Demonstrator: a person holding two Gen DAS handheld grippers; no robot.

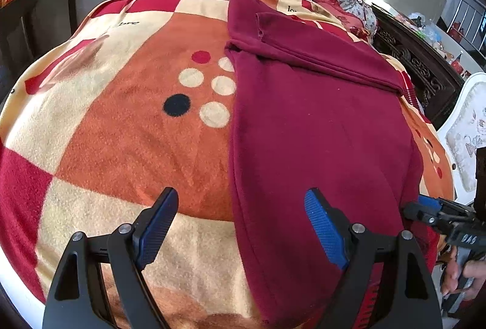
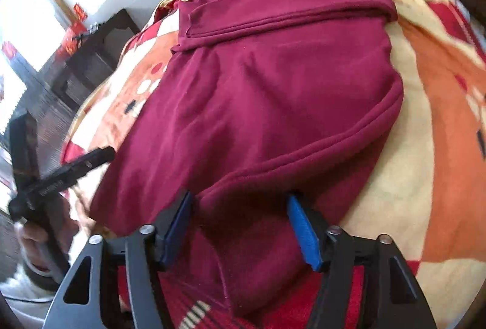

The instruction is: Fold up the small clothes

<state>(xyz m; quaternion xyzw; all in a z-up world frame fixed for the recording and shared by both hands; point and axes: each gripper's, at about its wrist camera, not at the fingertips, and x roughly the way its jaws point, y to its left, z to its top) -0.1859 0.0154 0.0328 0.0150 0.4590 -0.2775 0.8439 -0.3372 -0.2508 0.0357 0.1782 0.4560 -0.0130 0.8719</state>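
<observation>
Both grippers, left point(image 1: 241, 225) and right point(image 2: 238, 227), hang released over the near hem of a maroon shirt point(image 1: 319, 128), folded lengthwise, sleeve laid across its far end, on the blanket point(image 1: 121, 122).

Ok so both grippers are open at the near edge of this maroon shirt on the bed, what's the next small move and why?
Probably lower the right gripper and close it on the near hem of the maroon shirt. Its jaws stand open with that hem between them, gripping nothing. The left gripper is open too, straddling the shirt's left edge over the blanket, so it could pinch next. The sleeves already lie folded across the top.
</observation>
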